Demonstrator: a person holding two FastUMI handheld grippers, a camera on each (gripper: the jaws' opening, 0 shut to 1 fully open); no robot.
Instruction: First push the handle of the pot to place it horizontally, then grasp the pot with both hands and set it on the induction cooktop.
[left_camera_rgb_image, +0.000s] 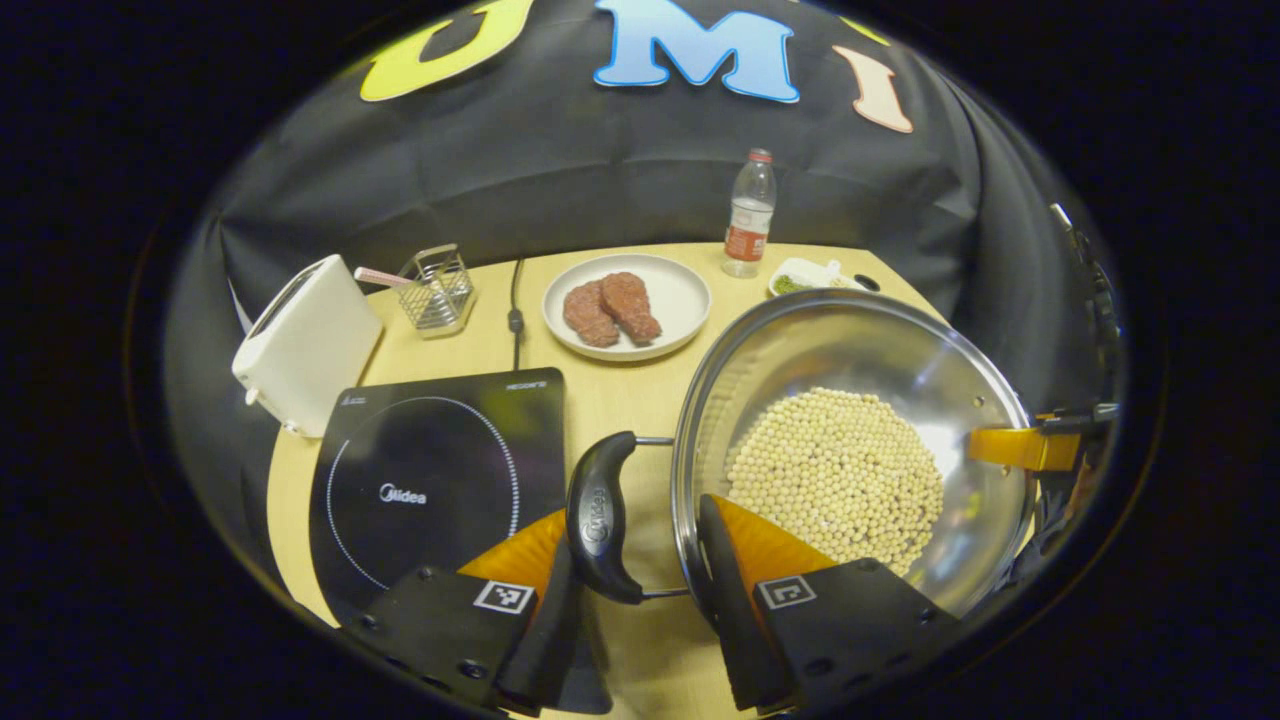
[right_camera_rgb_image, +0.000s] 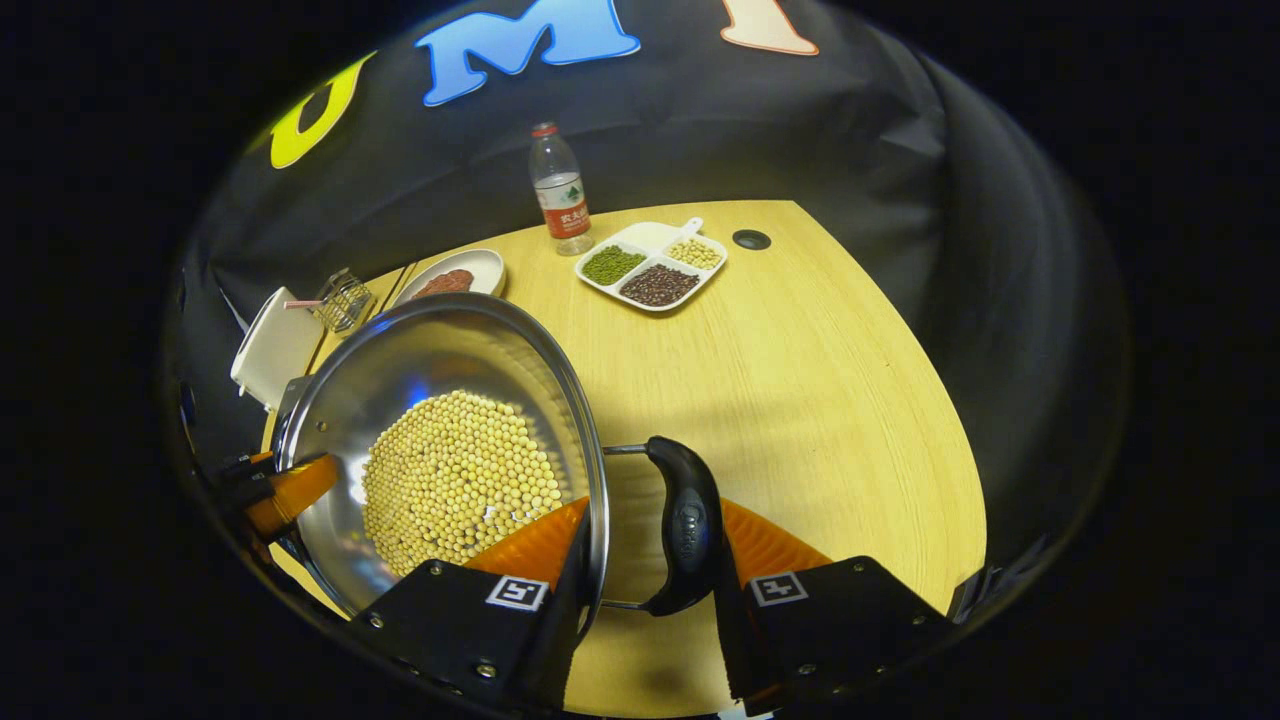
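Observation:
A steel pot (left_camera_rgb_image: 850, 350) holding soybeans (left_camera_rgb_image: 835, 475) stands just right of the black induction cooktop (left_camera_rgb_image: 430, 480). In the left gripper view, my left gripper (left_camera_rgb_image: 635, 535) clamps the pot's black side handle (left_camera_rgb_image: 598, 515), one finger outside the handle and the other inside the rim. The right gripper's finger (left_camera_rgb_image: 1020, 447) shows at the far rim. In the right gripper view, my right gripper (right_camera_rgb_image: 650, 530) clamps the opposite handle (right_camera_rgb_image: 688, 525) of the pot (right_camera_rgb_image: 440, 350) the same way. Both handles lie level. I cannot tell whether the pot rests on the table.
A white toaster (left_camera_rgb_image: 305, 345) and a wire basket (left_camera_rgb_image: 435, 290) stand behind the cooktop, whose cable (left_camera_rgb_image: 516, 315) runs back. A plate of meat (left_camera_rgb_image: 625, 305), a bottle (left_camera_rgb_image: 750, 215) and a divided tray of beans (right_camera_rgb_image: 650, 265) sit at the back. Bare table (right_camera_rgb_image: 820, 400) lies right of the pot.

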